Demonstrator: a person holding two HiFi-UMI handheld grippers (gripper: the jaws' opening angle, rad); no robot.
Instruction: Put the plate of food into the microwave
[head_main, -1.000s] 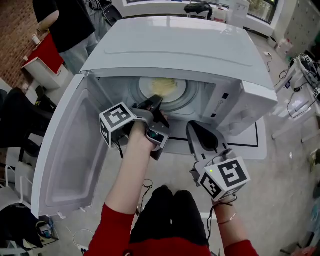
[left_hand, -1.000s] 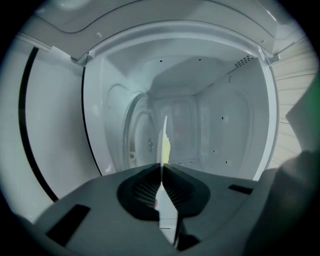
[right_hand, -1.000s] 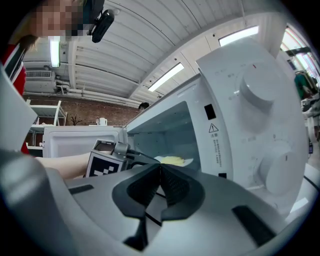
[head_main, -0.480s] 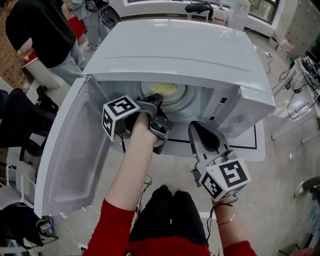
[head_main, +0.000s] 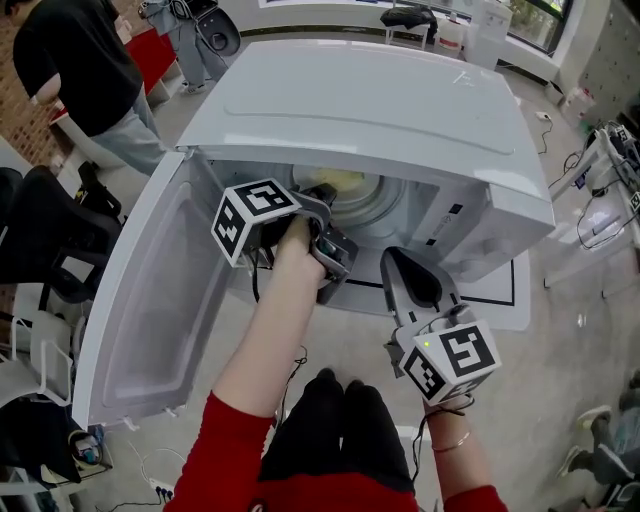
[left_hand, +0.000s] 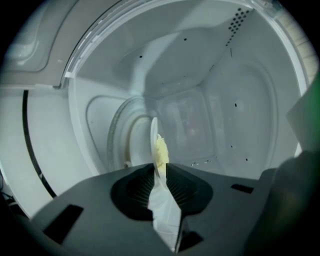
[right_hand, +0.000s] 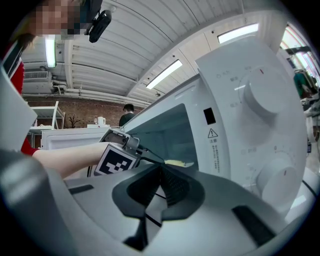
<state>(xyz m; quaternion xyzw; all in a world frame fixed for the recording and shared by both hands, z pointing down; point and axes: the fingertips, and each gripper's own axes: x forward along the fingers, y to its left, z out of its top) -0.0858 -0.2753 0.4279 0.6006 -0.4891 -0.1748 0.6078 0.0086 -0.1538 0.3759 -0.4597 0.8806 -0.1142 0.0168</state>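
Head view: finds the left claw (head_main: 322, 205) reaching into the open microwave (head_main: 370, 90), the plate of food (head_main: 340, 180) at its tips, and the right claw (head_main: 398, 265) outside, just right of it. Left gripper view: shows those jaws easing apart with the plate's rim between them, the turntable (left_hand: 116, 131) just ahead. Right gripper view: shows that claw pressed together and empty, the control panel (right_hand: 260, 115) to its right.
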